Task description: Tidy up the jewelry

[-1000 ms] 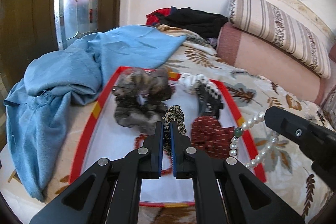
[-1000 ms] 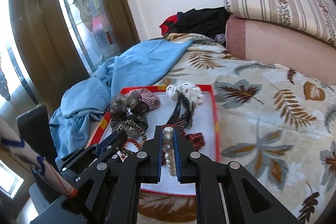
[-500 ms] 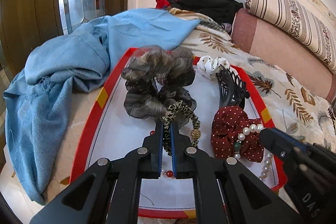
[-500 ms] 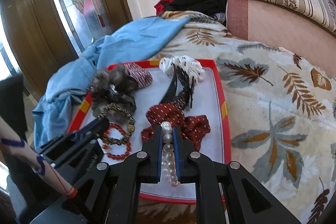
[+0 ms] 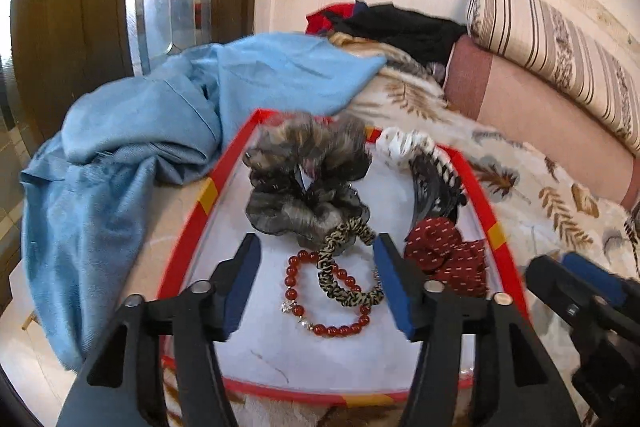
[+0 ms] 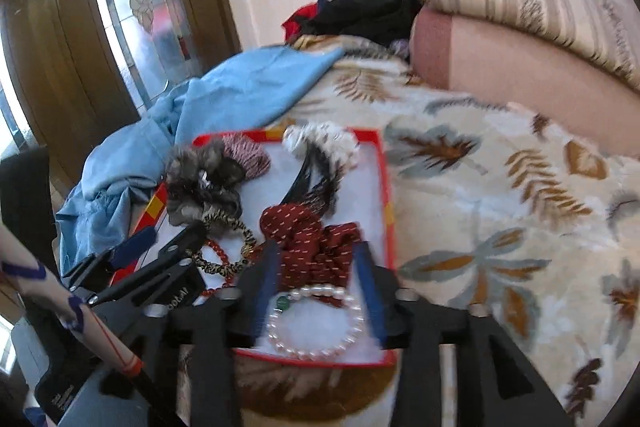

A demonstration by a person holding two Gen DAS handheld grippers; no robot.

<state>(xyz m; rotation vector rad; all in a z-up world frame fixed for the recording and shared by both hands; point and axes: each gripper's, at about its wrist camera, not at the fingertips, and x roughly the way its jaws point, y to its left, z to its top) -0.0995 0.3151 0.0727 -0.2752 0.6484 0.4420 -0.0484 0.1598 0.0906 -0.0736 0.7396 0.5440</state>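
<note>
Both tools are opening with nothing pressed between the jaws: the left tool point(image 5: 316, 275) frames a red bead bracelet point(image 5: 326, 297) and a leopard-print scrunchie point(image 5: 348, 267) at lower centre of the red-rimmed tray point(image 5: 184, 223). The right tool point(image 6: 316, 291) straddles a pearl bracelet point(image 6: 316, 323) lying at the tray's near edge. The beads look hard, glossy and probably slippery on limp strings, best pinched across the strand; the scrunchie is soft and light.
</note>
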